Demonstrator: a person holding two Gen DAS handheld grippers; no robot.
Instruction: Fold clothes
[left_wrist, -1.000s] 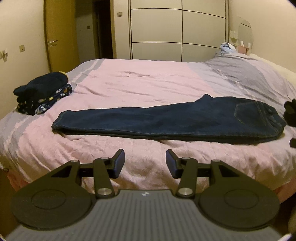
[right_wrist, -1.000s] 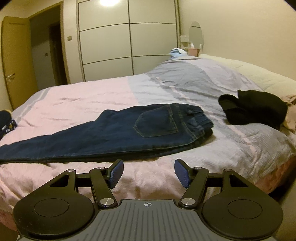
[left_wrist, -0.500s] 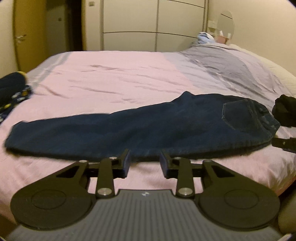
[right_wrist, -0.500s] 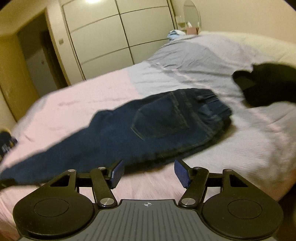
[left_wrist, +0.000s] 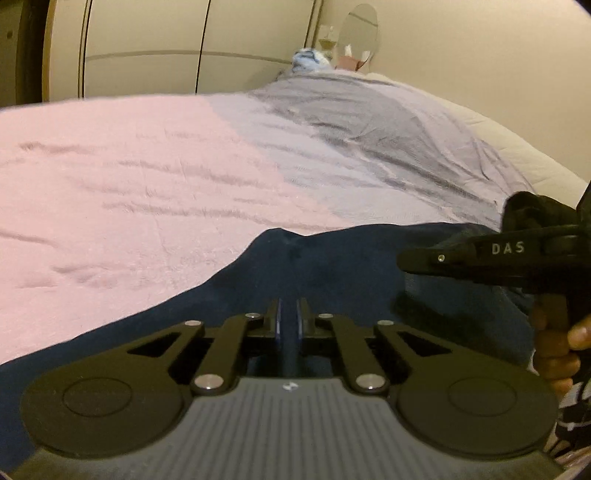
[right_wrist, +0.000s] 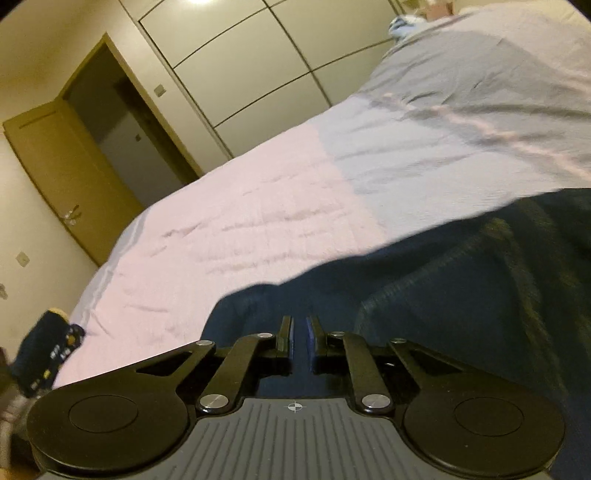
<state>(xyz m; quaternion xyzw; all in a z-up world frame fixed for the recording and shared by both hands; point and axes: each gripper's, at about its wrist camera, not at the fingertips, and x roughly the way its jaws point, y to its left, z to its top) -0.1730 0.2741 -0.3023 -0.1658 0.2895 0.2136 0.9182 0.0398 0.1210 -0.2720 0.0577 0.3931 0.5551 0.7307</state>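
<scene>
1. Left gripper (left_wrist: 289, 317), black two-finger tool with blue pads: jaws have just been closing and now stand nearly together, with a strip of dark blue denim showing in the narrow gap. Pinching the near edge of the jeans.
2. Right gripper (right_wrist: 300, 334), same build: jaws have also just been closing, now a narrow slot with dark denim between the blue pads. Reads as a pinch on the jeans; the view is motion-blurred.
3. Dark blue denim jeans (left_wrist: 332, 266) lie flat across the near edge of the bed, running left to right. Both grippers sit at the near long edge. In the right wrist view the jeans (right_wrist: 461, 288) fill the lower right, stitched seams faintly visible.
4. In the left wrist view the right gripper (left_wrist: 491, 258) shows from the side at the right edge, lettered "DAS", over the jeans; a hand (left_wrist: 561, 350) grips its handle below.
5. Bed cover (left_wrist: 129, 177): pink on the left part, grey-lilac on the right, lightly wrinkled.
6. Black garment (left_wrist: 535, 210), bunched, on the cover beyond the jeans at the right.
7. Folded dark navy clothes with a patterned piece (right_wrist: 48, 350), stacked at the far left edge of the bed, well apart from the jeans.
8. Background: pale panelled wardrobe (right_wrist: 258, 55), open wooden door (right_wrist: 70, 177).
</scene>
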